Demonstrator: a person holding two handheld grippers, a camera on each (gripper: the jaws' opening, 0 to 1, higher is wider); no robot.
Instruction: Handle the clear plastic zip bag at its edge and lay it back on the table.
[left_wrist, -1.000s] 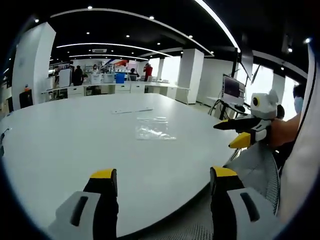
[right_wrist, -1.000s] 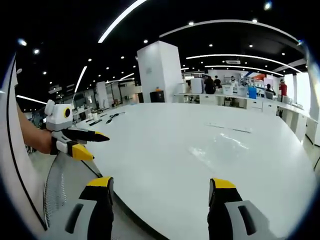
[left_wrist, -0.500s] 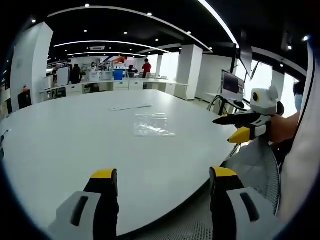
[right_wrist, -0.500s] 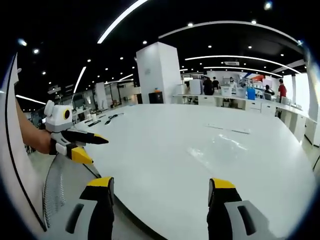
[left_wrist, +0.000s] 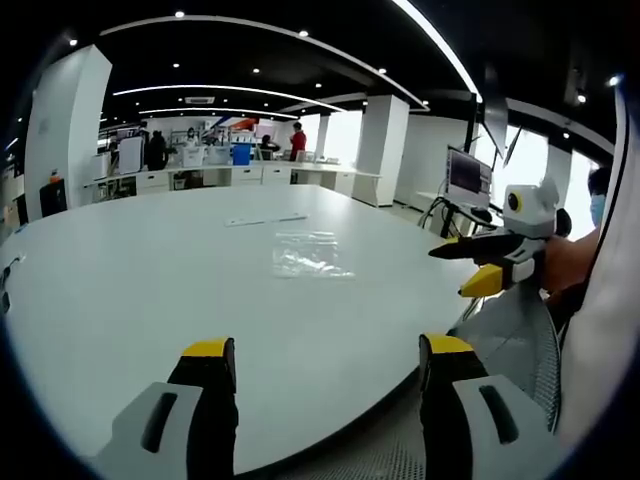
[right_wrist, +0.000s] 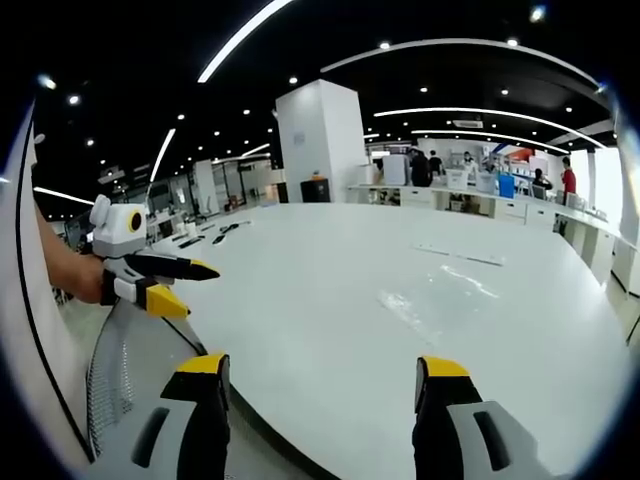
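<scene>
The clear plastic zip bag (left_wrist: 311, 256) lies flat on the white round table (left_wrist: 150, 290), well beyond my left gripper (left_wrist: 325, 360), which is open with nothing between its yellow-tipped jaws. My right gripper (left_wrist: 467, 266) comes in from the right, held above the table's edge, open. In the right gripper view the bag (right_wrist: 440, 295) is a faint glossy patch on the table (right_wrist: 330, 300), ahead of my open right gripper (right_wrist: 318, 372). The left gripper (right_wrist: 182, 284) shows at the left, held by a hand and open.
A thin strip (left_wrist: 264, 219) lies on the table beyond the bag. A mesh chair (left_wrist: 510, 340) stands at the table's near edge. Small dark items (right_wrist: 215, 235) sit at the table's far left. A monitor (left_wrist: 465, 178), desks and people (left_wrist: 296, 140) stand far behind.
Both views have shifted slightly with the hands; the bag has not moved and both grippers stay open.
</scene>
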